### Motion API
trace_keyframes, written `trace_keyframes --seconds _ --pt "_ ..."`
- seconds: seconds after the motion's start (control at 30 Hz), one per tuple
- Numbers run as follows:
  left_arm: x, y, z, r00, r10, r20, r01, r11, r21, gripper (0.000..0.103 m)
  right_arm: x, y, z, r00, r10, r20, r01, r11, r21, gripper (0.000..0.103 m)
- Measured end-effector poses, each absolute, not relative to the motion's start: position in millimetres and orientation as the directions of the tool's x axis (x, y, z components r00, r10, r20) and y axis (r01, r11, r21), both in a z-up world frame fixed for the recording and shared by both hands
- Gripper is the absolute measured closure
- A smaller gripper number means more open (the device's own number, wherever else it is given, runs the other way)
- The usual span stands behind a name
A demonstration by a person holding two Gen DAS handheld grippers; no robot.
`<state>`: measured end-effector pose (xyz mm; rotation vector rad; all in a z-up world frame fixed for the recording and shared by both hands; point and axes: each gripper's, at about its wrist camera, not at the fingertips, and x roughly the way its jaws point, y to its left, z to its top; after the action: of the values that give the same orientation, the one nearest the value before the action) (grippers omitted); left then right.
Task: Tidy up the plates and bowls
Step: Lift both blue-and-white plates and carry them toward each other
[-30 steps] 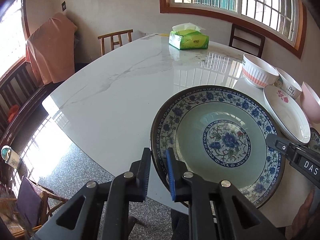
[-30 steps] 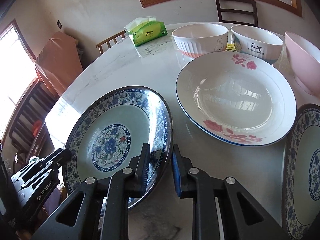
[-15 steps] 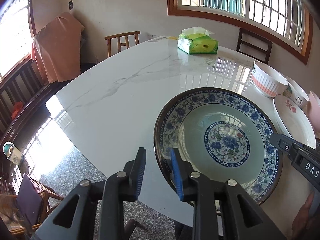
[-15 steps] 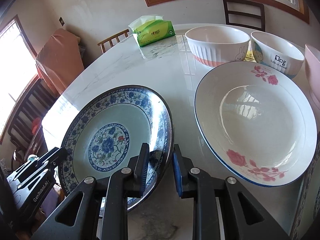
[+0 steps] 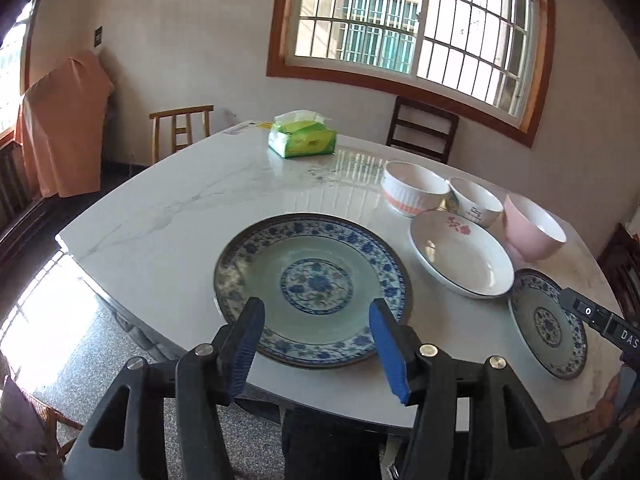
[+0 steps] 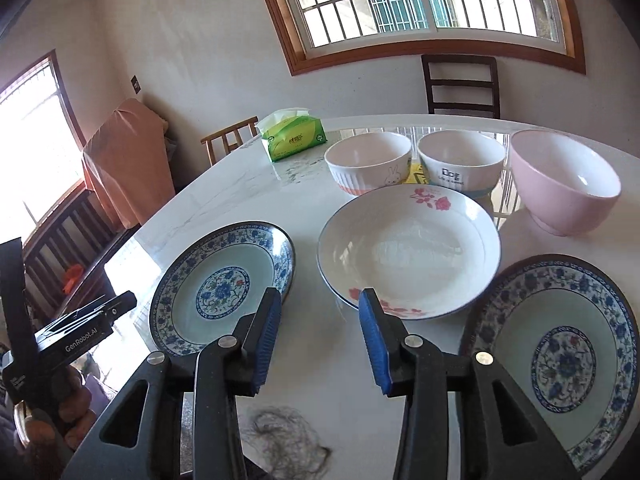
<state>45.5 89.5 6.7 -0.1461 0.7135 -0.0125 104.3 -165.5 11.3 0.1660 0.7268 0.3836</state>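
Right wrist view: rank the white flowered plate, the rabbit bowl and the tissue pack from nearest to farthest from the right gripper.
From the right gripper, which is open:
1. White flowered plate, just ahead, slightly right of centre.
2. Rabbit bowl, behind that plate, near the middle.
3. Tissue pack, farthest, back left near the table's far edge.

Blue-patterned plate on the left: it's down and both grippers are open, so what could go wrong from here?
The blue-patterned plate lies near the table edge, so a careless regrasp by the left gripper might push it off. The right gripper, advancing, could clip the white floral plate.
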Motion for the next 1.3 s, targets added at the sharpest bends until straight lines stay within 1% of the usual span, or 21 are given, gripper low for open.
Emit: trace_keyframes --seconds 0.07,0.13,0.23,0.3,0.33,0.47,0.63,0.73,0.93,1.1,1.13,1.17,1.2,1.23,1.27,1.3 --pt "50.4 58.0 5.9 0.705 -0.181 -0.685 0.089 0.982 -0.167 0.047 90.1 -203.2 14.6 0.708 0.358 -0.608 -0.222 0.931 0.289 0.062" --pt "57.9 27.5 2.0 0.647 -0.271 -0.712 0.171 0.962 -0.211 0.047 79.6 -238.9 15.4 0.722 0.299 -0.624 -0.155 0.949 0.276 0.055" --pt "77.1 -8.4 -11.3 0.528 -0.393 -0.753 0.217 0.919 -0.328 0.047 65.1 -294.1 15.0 0.736 0.225 -0.639 -0.057 0.960 0.273 0.054" --pt "93.6 -24.6 -25.8 0.442 -0.458 -0.771 0.192 0.888 -0.417 0.047 61.0 -326.2 12.6 0.736 0.176 -0.654 0.007 0.963 0.268 0.054" --pt "100.0 -31.2 -31.9 0.419 -0.471 -0.776 0.176 0.881 -0.439 0.047 60.2 -342.1 9.7 0.730 0.175 -0.661 0.030 0.958 0.287 0.054" --pt "115.1 -57.9 -41.3 0.364 -0.492 -0.791 0.148 0.869 -0.472 0.049 69.1 -383.7 -10.3 0.687 0.214 -0.694 0.070 0.932 0.357 0.054" --pt "123.5 -96.3 -29.3 0.382 -0.428 -0.819 0.214 0.903 -0.372 0.049 88.4 -400.1 -37.4 0.639 0.267 -0.721 0.064 0.916 0.396 0.054" --pt "127.2 -108.8 -32.6 0.378 -0.394 -0.838 0.213 0.918 -0.336 0.049 100.7 -404.0 -47.6 0.617 0.301 -0.727 0.058 0.904 0.424 0.054" --pt "137.6 -100.8 -53.2 0.323 -0.383 -0.866 0.135 0.924 -0.358 0.049 116.7 -400.1 -53.1 0.598 0.338 -0.727 0.014 0.903 0.430 0.054" --pt "139.0 -101.1 -52.1 0.326 -0.391 -0.860 0.109 0.920 -0.377 0.050 128.6 -398.4 -54.5 0.579 0.383 -0.720 -0.028 0.891 0.452 0.054" --pt "138.5 -103.3 -52.1 0.324 -0.390 -0.862 0.115 0.921 -0.373 0.057 130.7 -397.8 -55.0 0.575 0.392 -0.718 -0.037 0.889 0.456 0.054" --pt "138.5 -107.3 -53.2 0.317 -0.386 -0.867 0.128 0.923 -0.364 0.076 132.2 -397.4 -55.6 0.571 0.401 -0.716 -0.044 0.886 0.461 0.055" --pt "138.4 -111.8 -53.6 0.325 -0.356 -0.876 0.138 0.934 -0.328 0.079 133.6 -396.9 -56.6 0.565 0.411 -0.715 -0.051 0.882 0.468 0.059" --pt "136.4 -114.6 -52.4 0.338 -0.335 -0.880 0.142 0.942 -0.304 0.078 134.4 -396.3 -58.0 0.558 0.425 -0.712 -0.059 0.877 0.477 0.061" --pt "135.6 -114.4 -52.2 0.344 -0.334 -0.877 0.140 0.942 -0.304 0.078 136.0 -394.7 -59.8 0.548 0.440 -0.711 -0.069 0.871 0.486 0.070" --pt "135.2 -113.1 -52.5 0.346 -0.342 -0.874 0.142 0.940 -0.312 0.078 135.8 -393.8 -59.8 0.554 0.429 -0.713 -0.066 0.877 0.477 0.075"
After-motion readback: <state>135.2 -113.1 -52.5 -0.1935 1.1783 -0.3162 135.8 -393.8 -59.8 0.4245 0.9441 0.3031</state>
